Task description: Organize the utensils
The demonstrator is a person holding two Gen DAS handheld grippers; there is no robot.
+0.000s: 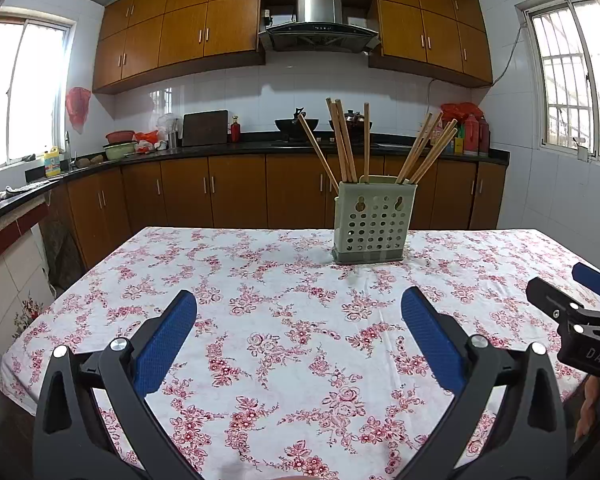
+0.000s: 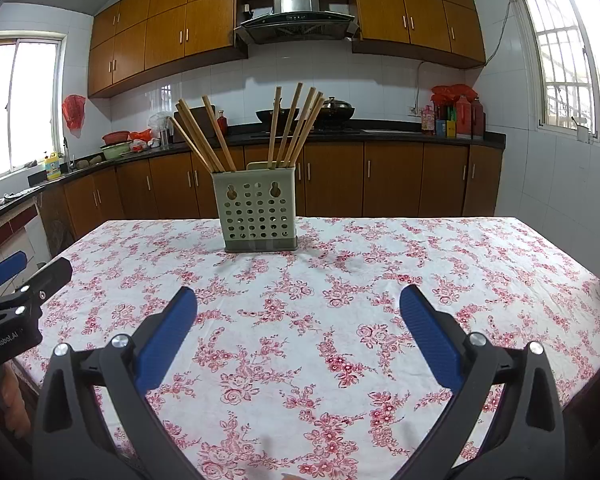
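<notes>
A pale green perforated utensil holder stands upright at the far side of the table. Several wooden chopsticks stick up from it in two fanned bunches. My left gripper hovers open above the near part of the table, nothing between its blue pads. My right gripper is likewise open and empty, well short of the holder. The right gripper shows at the right edge of the left wrist view, and the left gripper at the left edge of the right wrist view.
The table carries a white cloth with red flowers. Behind it runs a dark counter with brown cabinets, a stove with woks, bottles and bowls. Part of a hand shows at the right edge.
</notes>
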